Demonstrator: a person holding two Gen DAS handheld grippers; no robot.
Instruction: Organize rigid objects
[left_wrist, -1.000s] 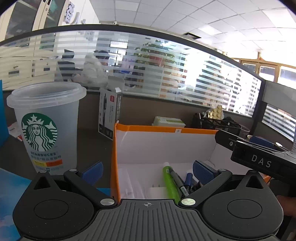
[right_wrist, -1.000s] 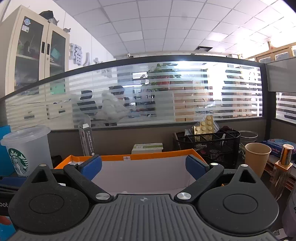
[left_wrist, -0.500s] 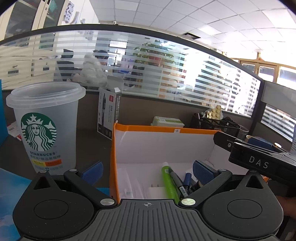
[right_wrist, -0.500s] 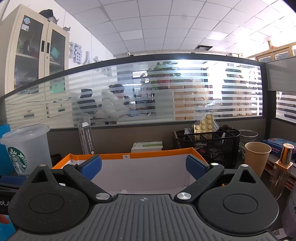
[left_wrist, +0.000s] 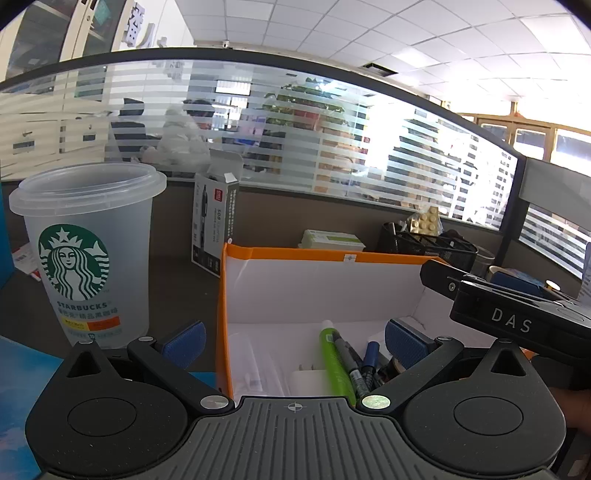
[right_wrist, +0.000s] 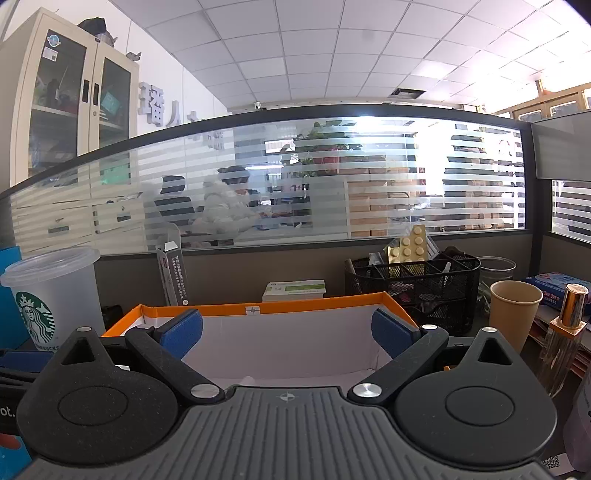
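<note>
Left wrist view: the left gripper (left_wrist: 293, 341) hangs released and empty, its blue pads straddling the near-left corner of the orange-rimmed box (left_wrist: 325, 255), probably because this box is where the rigid things are gathered. Inside lie a green marker (left_wrist: 334, 358), a grey pen (left_wrist: 349, 360) and a blue pen (left_wrist: 369, 356) side by side on the white floor. The Starbucks cup (left_wrist: 86, 254) stands upright just left of the box, not yet collected. The right gripper (right_wrist: 286, 334) is likewise released and empty above the same box; a paper cup (right_wrist: 513, 314) and a perfume bottle (right_wrist: 565, 339) wait to its right. Compared with a second ago, almost nothing differs: both grippers hold their places, and the right one's body sits slightly higher in the left view.
</note>
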